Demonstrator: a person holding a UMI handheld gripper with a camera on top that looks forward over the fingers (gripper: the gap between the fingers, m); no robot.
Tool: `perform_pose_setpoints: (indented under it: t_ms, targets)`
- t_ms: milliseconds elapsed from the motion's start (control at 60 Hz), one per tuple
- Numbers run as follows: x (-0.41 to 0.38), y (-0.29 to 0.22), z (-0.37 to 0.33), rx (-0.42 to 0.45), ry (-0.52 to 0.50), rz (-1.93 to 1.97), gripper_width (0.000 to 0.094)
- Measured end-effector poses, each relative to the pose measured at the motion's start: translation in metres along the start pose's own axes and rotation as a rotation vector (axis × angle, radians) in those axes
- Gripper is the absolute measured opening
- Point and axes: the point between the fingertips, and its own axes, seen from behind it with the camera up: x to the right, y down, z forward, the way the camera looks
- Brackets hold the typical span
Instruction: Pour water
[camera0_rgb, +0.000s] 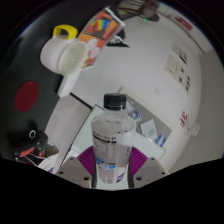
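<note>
The fingers (113, 167) are closed on a clear plastic bottle (113, 135) with a black cap, held upright; its contents cannot be judged. Beyond, far left on the white tabletop (150, 70), stands a white pitcher (70, 57), interior hidden. Papers (105, 28) lie farther back.

The single view was taken from the gripper (112, 165), facing forward along its fingers. A bottle (111, 140) was seen close between them, a table (150, 75) beyond.
</note>
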Motion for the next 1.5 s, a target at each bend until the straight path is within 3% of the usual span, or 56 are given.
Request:
perform_pose_setpoints:
  t_ms: [200,467,717,867,1000,1200,1500]
  targets:
    - [-0.028,-0.074,0.022,0.067,-0.061,-0.169,0.0399]
    - [-0.015,-0.077,0.02,0.108,-0.05,-0.064,0.0404]
    - [0.06,-0.007,0.007,0.085,-0.087,0.799,0.0398]
    - [0.061,0.013,0.003,0.081,-0.189,1.472,0.0402]
    - [0.014,-0.008,-0.002,0.055,-0.309,1.836,0.04]
    - [-0.09,-0.061,-0.005,-0.042,-0.478,2.051,0.0399]
    - [-0.173,-0.117,-0.016,-0.09,-0.567,2.069,0.0417]
